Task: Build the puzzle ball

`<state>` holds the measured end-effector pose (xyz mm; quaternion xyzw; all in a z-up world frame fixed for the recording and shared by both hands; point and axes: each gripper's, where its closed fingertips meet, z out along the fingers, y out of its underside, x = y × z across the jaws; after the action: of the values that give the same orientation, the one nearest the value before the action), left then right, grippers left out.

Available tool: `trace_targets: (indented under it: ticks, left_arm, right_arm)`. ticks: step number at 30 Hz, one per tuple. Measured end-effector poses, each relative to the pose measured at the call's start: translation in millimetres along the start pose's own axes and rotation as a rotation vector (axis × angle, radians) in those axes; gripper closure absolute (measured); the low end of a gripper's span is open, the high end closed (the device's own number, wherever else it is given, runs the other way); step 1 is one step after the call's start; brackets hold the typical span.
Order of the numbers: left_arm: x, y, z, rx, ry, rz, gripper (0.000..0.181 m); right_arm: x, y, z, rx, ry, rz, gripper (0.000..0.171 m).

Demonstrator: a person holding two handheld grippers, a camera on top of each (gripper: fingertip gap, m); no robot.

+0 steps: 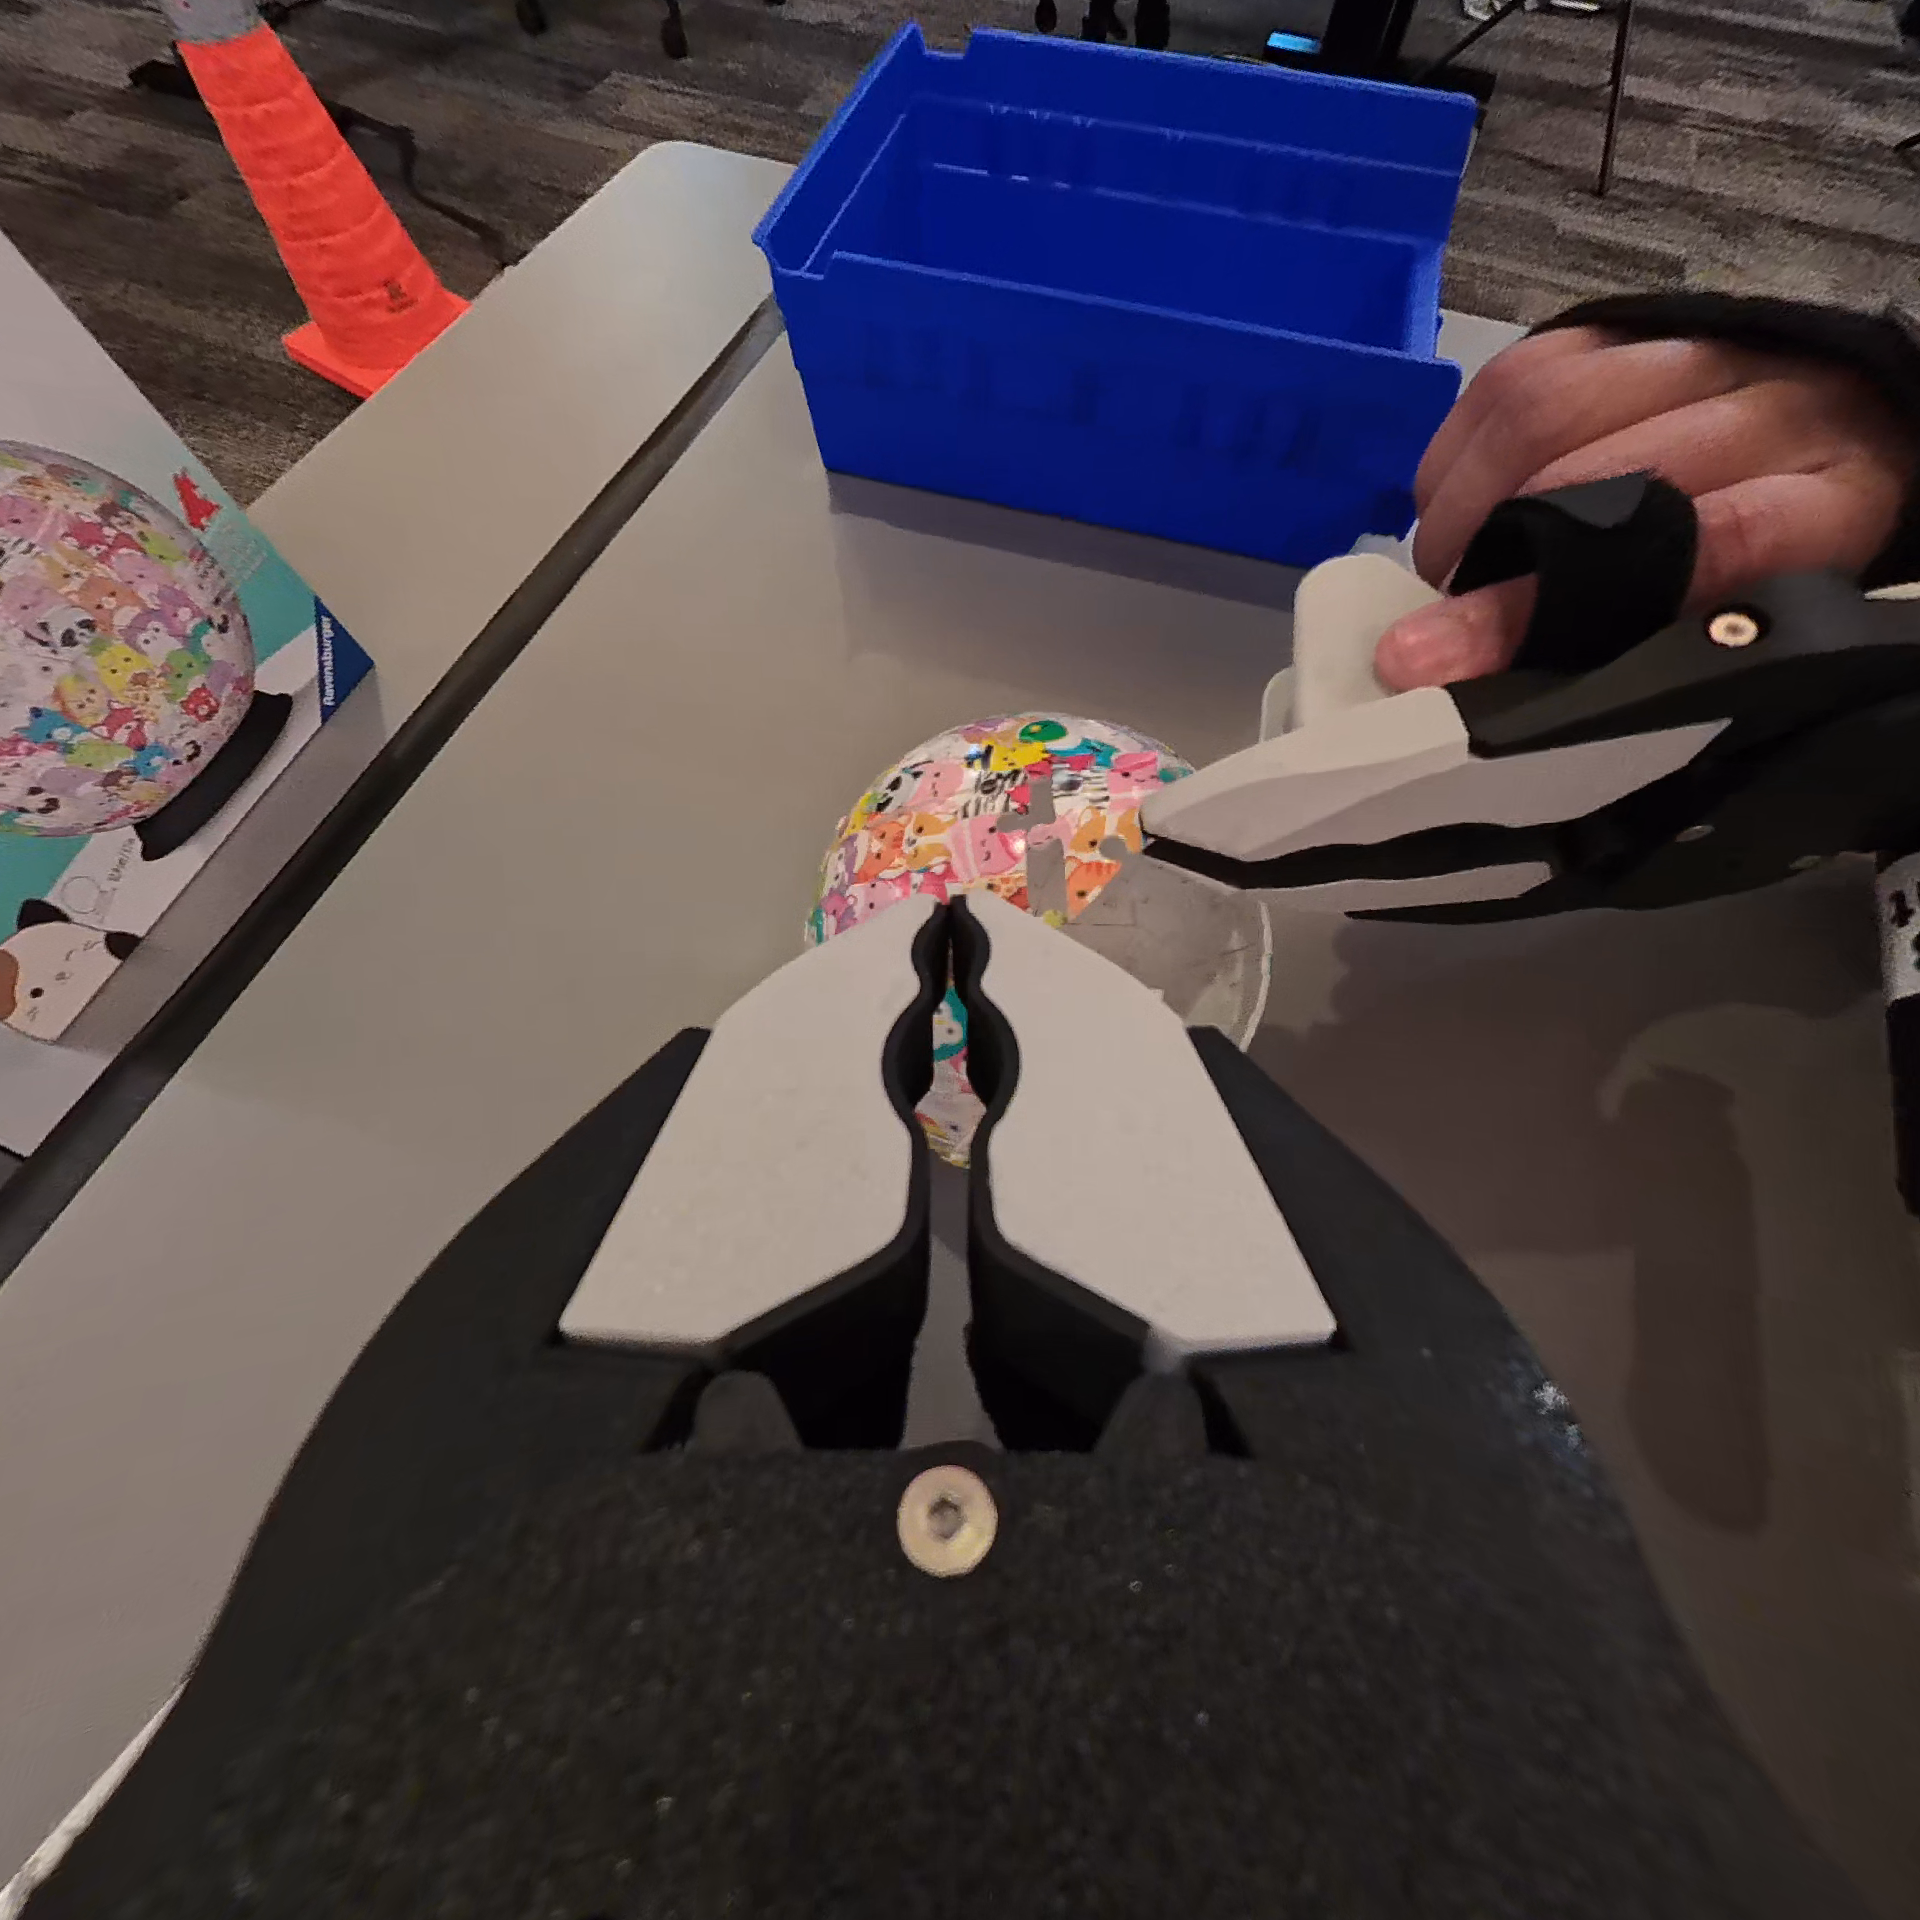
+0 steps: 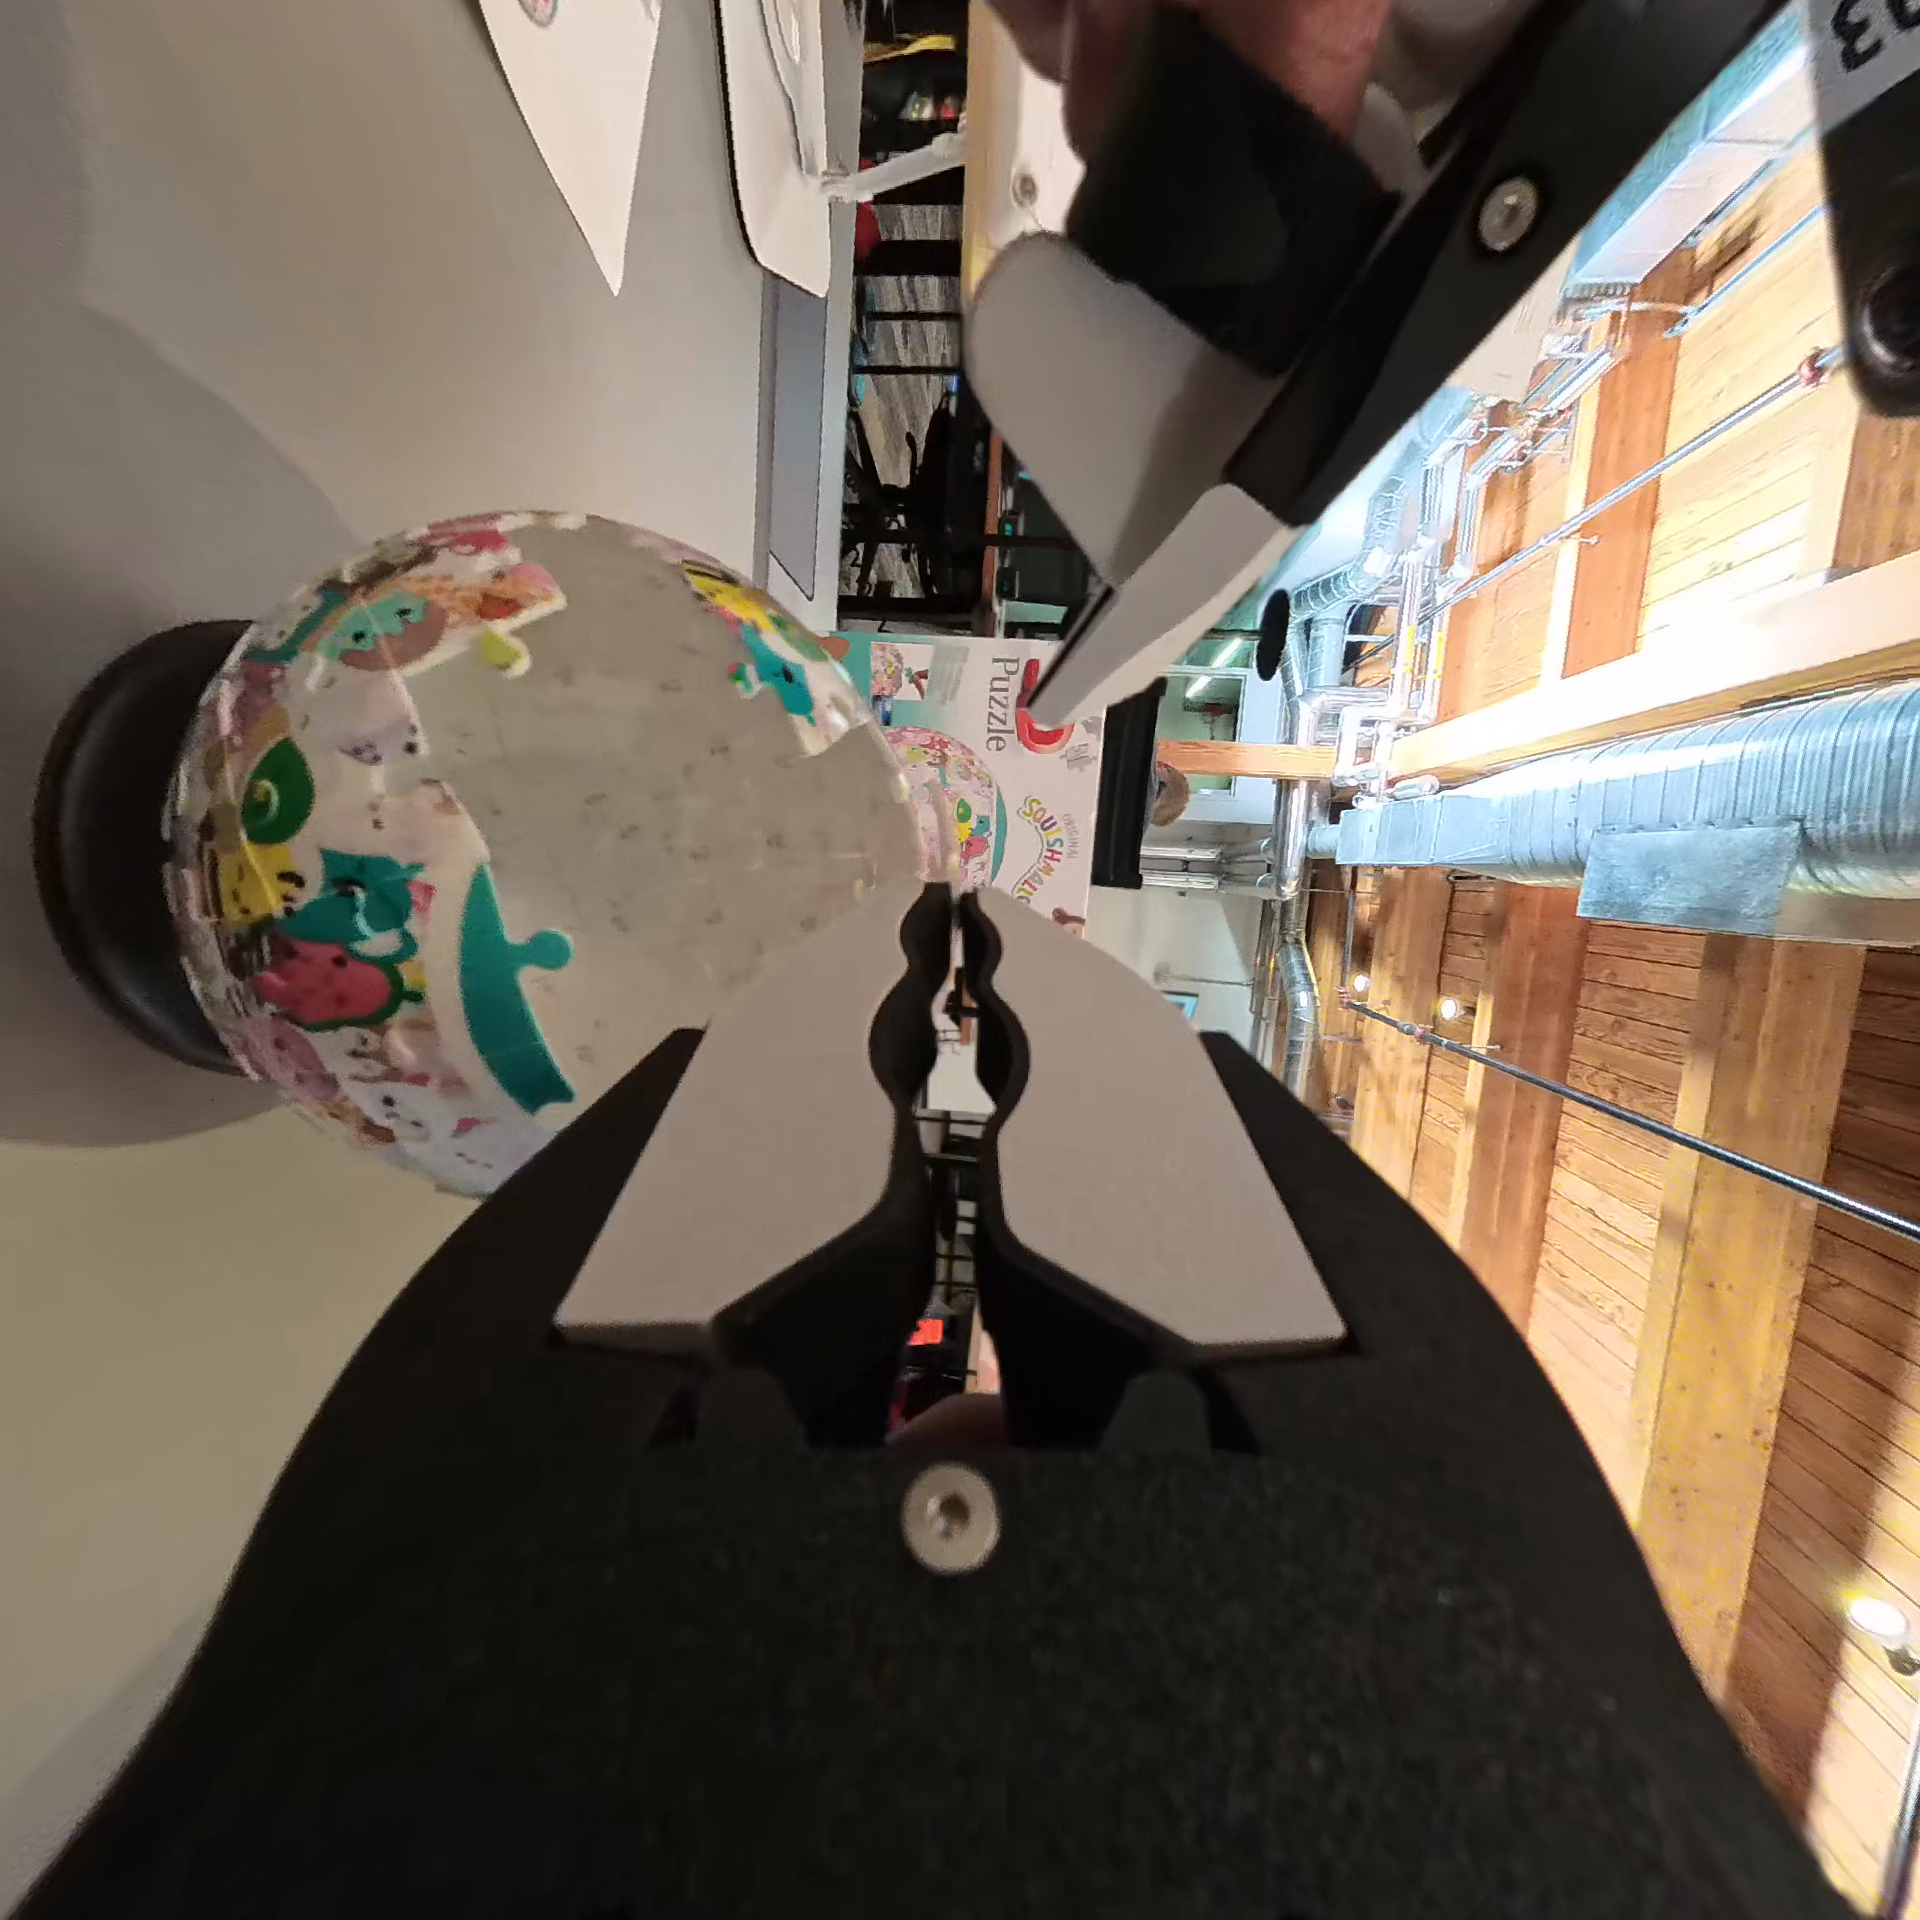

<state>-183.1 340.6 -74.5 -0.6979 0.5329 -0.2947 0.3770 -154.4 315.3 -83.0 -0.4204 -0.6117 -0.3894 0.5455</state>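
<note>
The puzzle ball [image 1: 966,810] stands on the grey table, part covered in colourful pieces, part bare clear shell. In the right wrist view the ball [image 2: 623,779] sits on a black stand [image 2: 114,831]. My left gripper [image 1: 951,912] is shut just in front of and above the ball, with nothing seen between its fingers. It also shows in the right wrist view [image 2: 1049,717], above the ball. My right gripper [image 2: 954,904] is shut, its tips at the ball's upper edge. In the left wrist view the right gripper [image 1: 1148,831] touches the ball at the border of the laid pieces.
A blue bin [image 1: 1122,281] stands behind the ball. The puzzle box [image 1: 156,727] lies on a neighbouring table at the left, also showing in the right wrist view [image 2: 997,790]. An orange cone [image 1: 312,208] stands on the floor. A hand [image 1: 1662,468] holds the right gripper. About 5 centimeters separates my left fingertips from my right.
</note>
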Motion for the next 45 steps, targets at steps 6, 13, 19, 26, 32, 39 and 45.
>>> trace_targets:
  ticks: [6, 13, 19, 26, 32, 39, 45]
  left_arm:
    - [1.0, -3.3, -1.3, 0.015, 0.000, 0.017, 0.181]
    - [4.1, 4.9, 5.4, -0.009, 0.033, 0.063, 0.181]
    - [5.7, 8.4, 6.4, 0.002, 0.057, 0.061, 0.181]
    - [9.6, 9.8, 11.0, -0.007, 0.068, 0.079, 0.181]
    - [9.2, 5.8, 10.7, -0.004, 0.058, 0.086, 0.181]
    - [6.3, 0.8, 7.3, 0.002, 0.048, 0.084, 0.181]
    - [6.3, 2.2, 11.2, -0.008, 0.050, 0.083, 0.181]
  right_arm:
    - [-1.8, 2.5, 6.1, -0.032, 0.015, -0.035, 0.170]
    - [-2.4, 5.7, 3.3, -0.058, 0.015, -0.058, 0.170]
    - [-2.9, 2.9, 4.6, -0.074, 0.009, -0.070, 0.170]
    - [-2.2, 3.5, 5.7, -0.070, 0.013, -0.108, 0.170]
    - [-3.9, 4.4, 6.0, -0.078, -0.006, -0.099, 0.170]
    - [-4.7, 4.1, 5.3, -0.066, -0.005, -0.125, 0.170]
    - [-4.5, 4.7, 5.9, -0.055, 0.004, -0.137, 0.170]
